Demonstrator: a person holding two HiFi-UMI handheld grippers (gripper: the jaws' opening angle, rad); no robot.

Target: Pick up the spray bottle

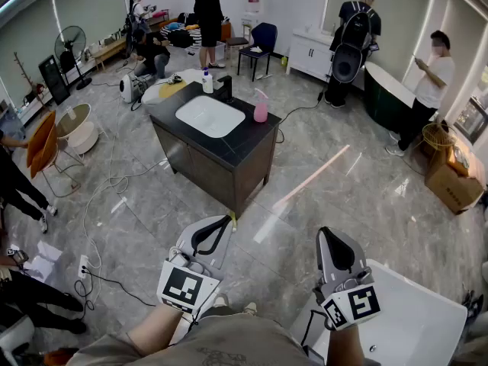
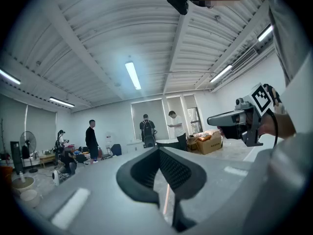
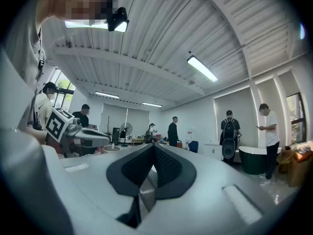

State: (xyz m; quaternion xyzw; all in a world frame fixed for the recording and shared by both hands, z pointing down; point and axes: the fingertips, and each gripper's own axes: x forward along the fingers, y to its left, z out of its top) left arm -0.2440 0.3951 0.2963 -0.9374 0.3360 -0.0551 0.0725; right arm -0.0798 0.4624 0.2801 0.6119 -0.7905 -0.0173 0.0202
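Right gripper (image 1: 333,235) and left gripper (image 1: 227,218) are both held low, close to the person's body. Each one's jaws are closed tip to tip with nothing between them.

The pink spray bottle (image 1: 261,107) stands upright on the dark desk (image 1: 229,147), just beside the white washbasin (image 1: 209,116), on its right as the head view shows it. It is well apart from both grippers, with bare floor between, so the step in hand is probably the approach.

It would be sensible to walk up to the desk on the bottle's side of the washbasin. The right gripper looks the nearer one. Its jaws should be spread before it arrives and brought in level on either side of the bottle's body, below the trigger head. They should close firmly there and the bottle should be lifted straight up. The black tap (image 1: 226,88) and white bottle (image 1: 207,81) behind the washbasin should stay clear of the sweep.
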